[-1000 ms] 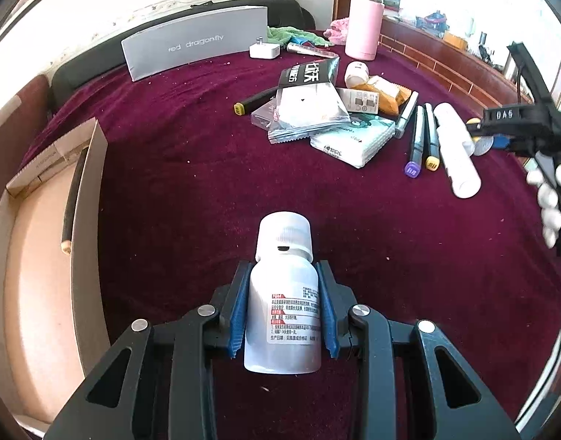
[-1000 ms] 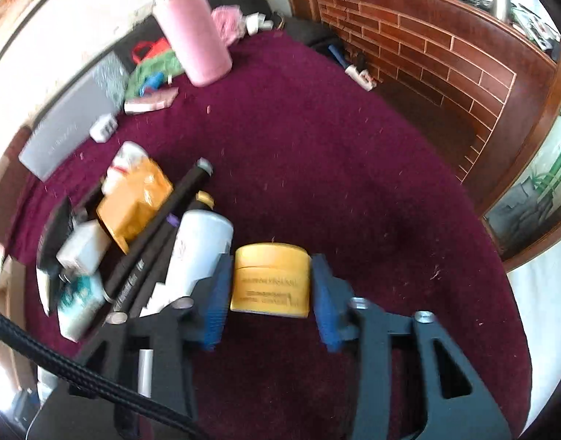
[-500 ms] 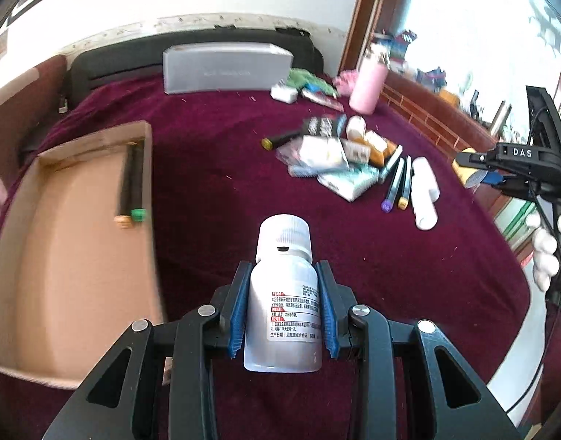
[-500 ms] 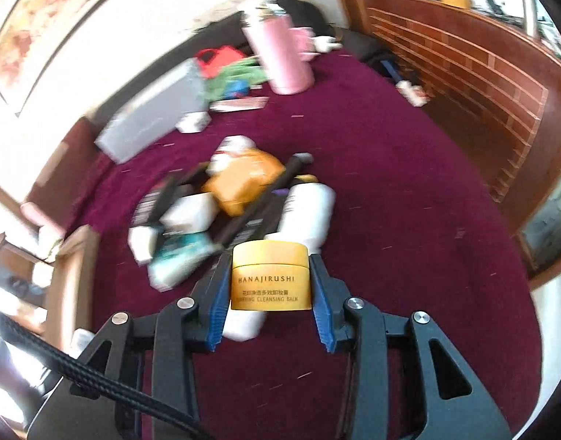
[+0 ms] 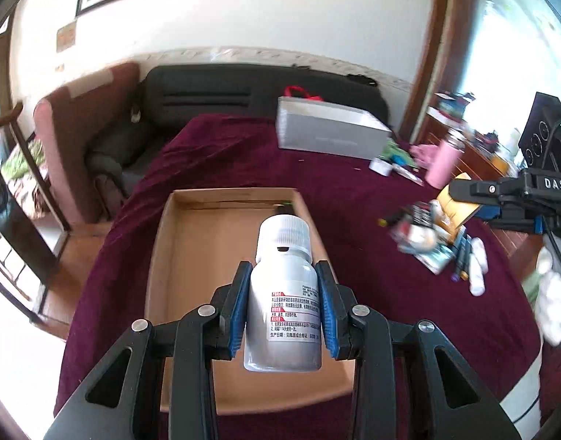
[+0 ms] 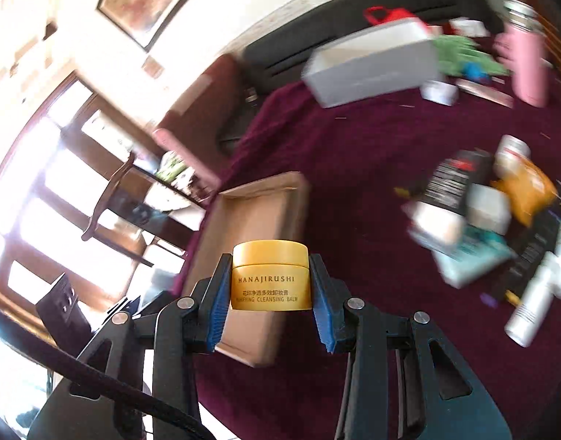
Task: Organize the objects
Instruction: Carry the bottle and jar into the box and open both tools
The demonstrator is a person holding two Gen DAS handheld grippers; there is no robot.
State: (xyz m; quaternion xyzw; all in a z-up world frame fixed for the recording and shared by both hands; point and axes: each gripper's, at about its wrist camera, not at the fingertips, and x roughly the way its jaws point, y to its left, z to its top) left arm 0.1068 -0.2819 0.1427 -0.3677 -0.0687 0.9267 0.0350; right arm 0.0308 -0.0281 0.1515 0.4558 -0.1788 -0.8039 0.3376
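Observation:
My left gripper (image 5: 283, 304) is shut on a white pill bottle (image 5: 283, 293), held upright in the air above a shallow cardboard tray (image 5: 192, 256) on the maroon cloth. My right gripper (image 6: 269, 286) is shut on a yellow cleansing balm jar (image 6: 268, 275), lifted over the cloth to the right of the same cardboard tray (image 6: 255, 212). In the left wrist view the right gripper (image 5: 500, 201) shows at the right edge with the yellow jar (image 5: 456, 205) in it, above the pile of loose items (image 5: 431, 238).
A pile of packets, pens and white tubes (image 6: 500, 220) lies on the cloth's right side. A grey box (image 5: 328, 132), a pink flask (image 5: 445, 161) and green cloth sit at the back. A black sofa (image 5: 244, 91) runs behind the table; a gloved hand (image 5: 552, 308) shows at right.
Both grippers rose and swung left, each keeping its object. The tray, earlier at the left edge, now lies under the pill bottle; the pile has slid off to the right.

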